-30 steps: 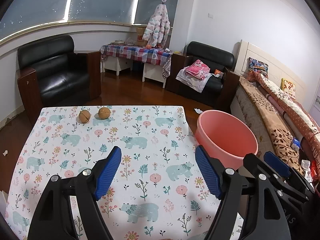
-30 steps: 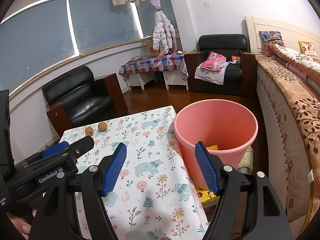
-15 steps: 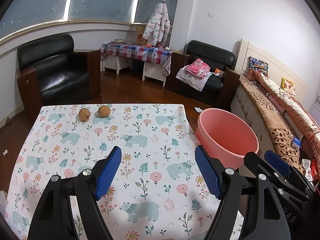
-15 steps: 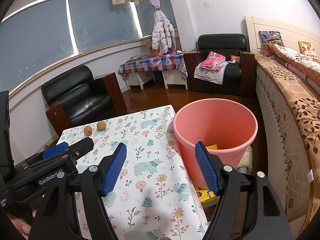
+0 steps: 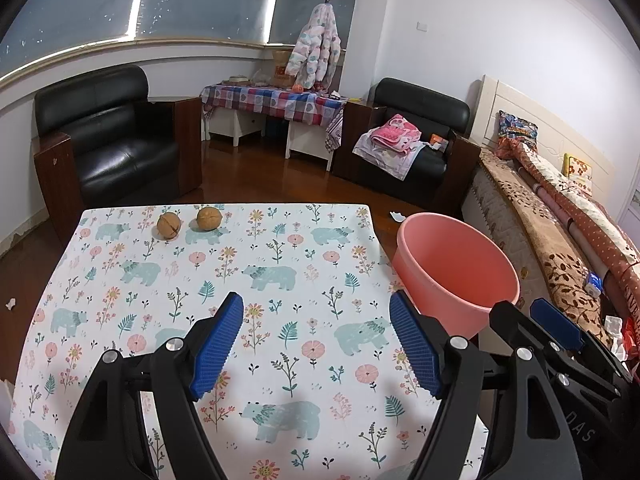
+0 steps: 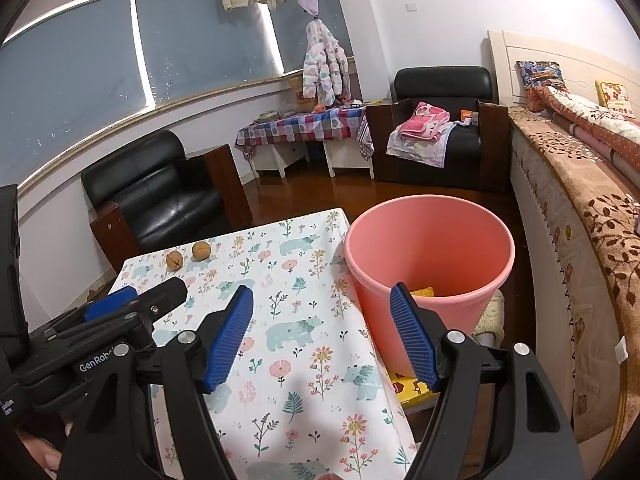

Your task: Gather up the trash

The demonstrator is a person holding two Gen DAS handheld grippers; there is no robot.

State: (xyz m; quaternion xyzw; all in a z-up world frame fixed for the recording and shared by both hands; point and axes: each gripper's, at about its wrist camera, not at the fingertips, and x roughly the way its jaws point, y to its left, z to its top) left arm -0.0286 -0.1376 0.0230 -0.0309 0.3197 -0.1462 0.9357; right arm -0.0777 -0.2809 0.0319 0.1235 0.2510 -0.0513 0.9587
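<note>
Upper left of frame: two walnuts (image 5: 188,222) have slid slightly farther off; you've pulled back, left gripper (image 5: 316,344) and right gripper (image 6: 322,334) both wide, empty; bin (image 6: 430,252) holds something yellow.

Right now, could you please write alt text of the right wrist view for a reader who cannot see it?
The open, empty right gripper hovers over a table covered in a floral bear-print cloth, beside a pink bucket standing off the table's right edge. Two walnuts sit side by side at the table's far end, and the left gripper shows at lower left.
</note>
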